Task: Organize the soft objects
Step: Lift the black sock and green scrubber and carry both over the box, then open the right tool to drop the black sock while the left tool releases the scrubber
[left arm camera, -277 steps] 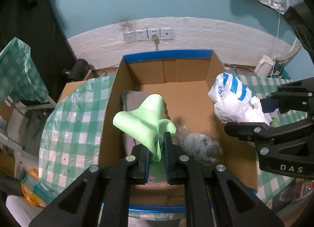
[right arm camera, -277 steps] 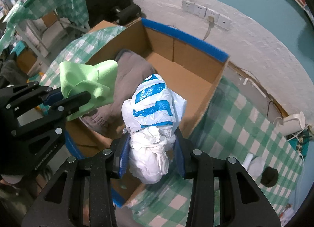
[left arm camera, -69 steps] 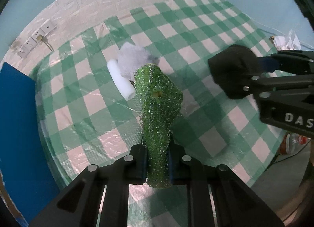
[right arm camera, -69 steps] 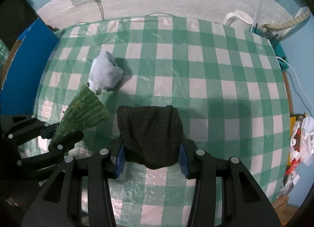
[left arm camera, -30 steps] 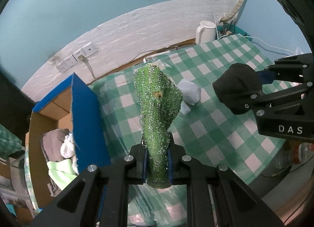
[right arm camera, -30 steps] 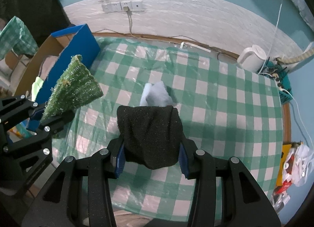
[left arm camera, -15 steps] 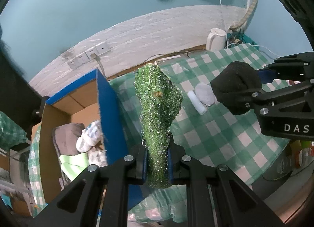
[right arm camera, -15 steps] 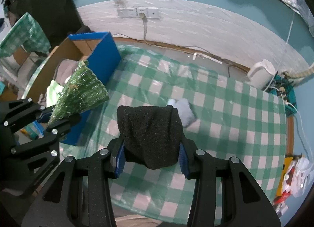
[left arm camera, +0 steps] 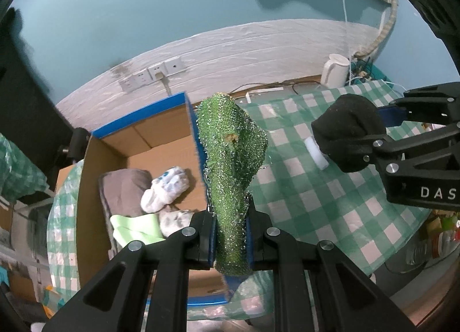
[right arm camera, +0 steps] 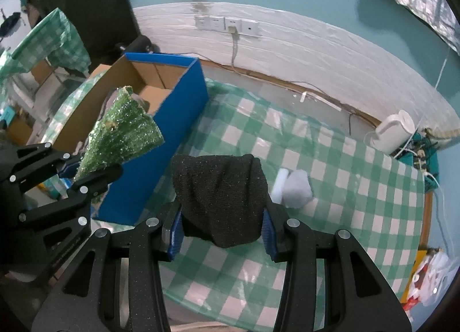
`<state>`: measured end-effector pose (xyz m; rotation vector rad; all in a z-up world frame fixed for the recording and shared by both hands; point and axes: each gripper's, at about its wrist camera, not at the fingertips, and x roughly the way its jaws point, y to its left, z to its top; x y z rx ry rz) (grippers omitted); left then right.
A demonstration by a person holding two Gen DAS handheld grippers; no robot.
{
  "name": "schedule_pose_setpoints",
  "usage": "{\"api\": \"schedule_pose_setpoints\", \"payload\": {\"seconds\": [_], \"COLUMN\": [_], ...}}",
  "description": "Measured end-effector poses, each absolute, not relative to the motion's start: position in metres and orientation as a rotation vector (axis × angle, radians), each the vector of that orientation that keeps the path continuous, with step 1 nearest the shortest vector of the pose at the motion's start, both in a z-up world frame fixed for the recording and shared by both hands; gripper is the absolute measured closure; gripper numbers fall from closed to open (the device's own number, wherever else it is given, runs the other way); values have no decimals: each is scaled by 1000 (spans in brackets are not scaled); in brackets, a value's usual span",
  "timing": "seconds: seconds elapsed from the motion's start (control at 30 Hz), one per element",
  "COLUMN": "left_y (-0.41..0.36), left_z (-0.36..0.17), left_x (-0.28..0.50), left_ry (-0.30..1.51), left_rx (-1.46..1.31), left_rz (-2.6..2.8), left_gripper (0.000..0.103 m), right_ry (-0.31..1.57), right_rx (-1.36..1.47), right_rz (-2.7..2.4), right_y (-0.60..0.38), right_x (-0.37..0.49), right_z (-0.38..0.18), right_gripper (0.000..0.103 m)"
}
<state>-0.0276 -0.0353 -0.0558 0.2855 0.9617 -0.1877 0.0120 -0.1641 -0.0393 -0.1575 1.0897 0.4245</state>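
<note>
Left wrist: green scrubber [left arm camera: 233, 159] over box [left arm camera: 161, 133]

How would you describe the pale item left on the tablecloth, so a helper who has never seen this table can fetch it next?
Start at the green-and-white checked tablecloth, on the side away from the blue-sided cardboard box. Lying alone on the checks is a pale grey-blue soft bundle with a small white roll right against it. Everything else soft is either in a gripper or already in the box.

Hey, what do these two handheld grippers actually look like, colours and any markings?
Both the left gripper and right gripper are matte black plastic, with angular ribbed arms, round silver screw heads and blue pads inside the fingers. The right one carries white "DAS" lettering. No hands, sleeves or cables show.
</note>
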Motion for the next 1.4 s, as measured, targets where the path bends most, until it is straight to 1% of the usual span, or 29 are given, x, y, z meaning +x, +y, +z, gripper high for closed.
{"api": "schedule_pose_setpoints", "payload": {"seconds": [0.6, 0.87, 1.4], "left_y": [31, 65, 105], "left_z": [-52, -58, -79], "left_x": [-24, -16, -8], "left_ry": [958, 988, 1036], "left_rx": [218, 171, 145], "left_rz": [-99, -40, 27], "left_gripper": [87, 87, 87], "right_ry": [1085, 1112, 1160], "right_rx": [-222, -241, -268], "right_rz": [490, 522, 575], "right_y": [-91, -60, -4], "right_x": [23, 29, 46], "right_z": [-31, -41, -65], "right_gripper": [59, 59, 59]}}
